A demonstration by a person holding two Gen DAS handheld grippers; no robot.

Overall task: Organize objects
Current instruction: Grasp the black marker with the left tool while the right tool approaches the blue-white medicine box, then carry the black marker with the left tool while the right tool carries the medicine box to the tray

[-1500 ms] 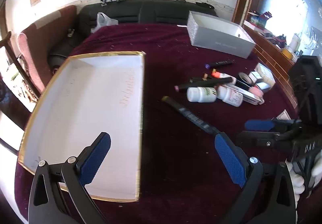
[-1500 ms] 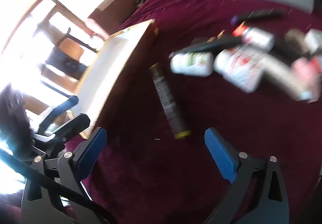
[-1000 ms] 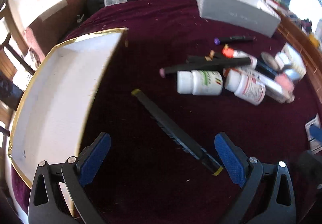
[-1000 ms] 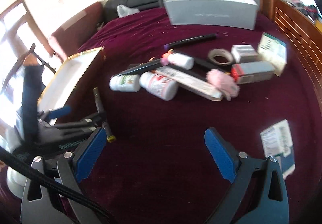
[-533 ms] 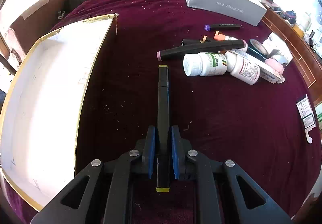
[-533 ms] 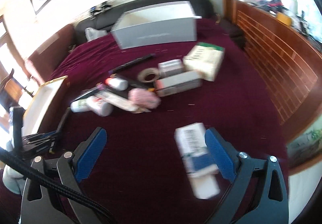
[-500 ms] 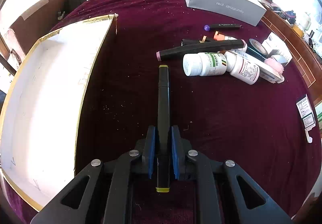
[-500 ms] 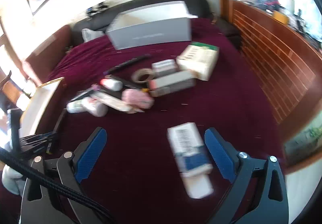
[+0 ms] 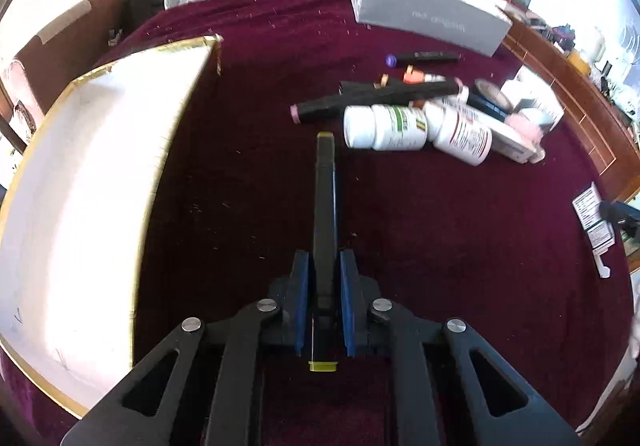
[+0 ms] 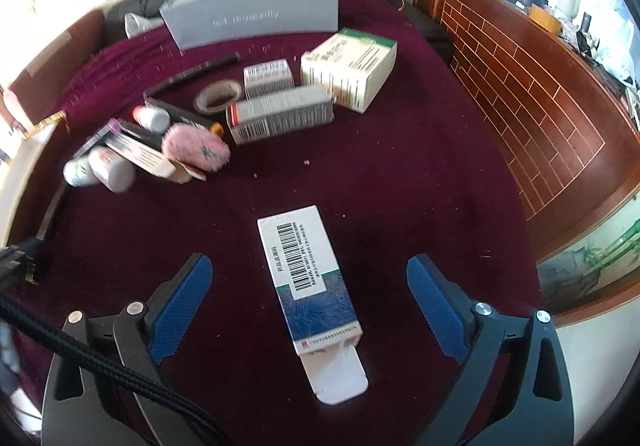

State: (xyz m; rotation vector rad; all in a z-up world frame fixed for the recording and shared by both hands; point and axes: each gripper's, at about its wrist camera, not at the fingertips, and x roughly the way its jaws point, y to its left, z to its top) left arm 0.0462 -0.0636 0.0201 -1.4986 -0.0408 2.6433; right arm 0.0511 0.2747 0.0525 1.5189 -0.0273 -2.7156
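Note:
My left gripper (image 9: 324, 266) is shut on a black marker with yellow ends (image 9: 325, 201), which points straight ahead over the maroon cloth. To its left lies a white gold-edged box lid (image 9: 80, 181). My right gripper (image 10: 308, 278) is open, its blue pads either side of a white and blue medicine box (image 10: 306, 278) that lies flat with its end flap open; the pads stand clear of it. The left gripper's tip (image 10: 24, 266) shows at the left edge of the right wrist view.
A heap ahead holds two white pill bottles (image 9: 384, 127), a long black marker (image 9: 372, 99), a tape roll (image 10: 218, 95), a pink puff (image 10: 196, 151) and several cartons (image 10: 348, 67). A grey box (image 10: 256, 17) stands at the back. A wooden bed frame (image 10: 532, 117) runs on the right.
My left gripper closed on the yellow-ended marker, which now lines up with its fingers. My right gripper swung rightwards from the marker to over the white and blue medicine box.

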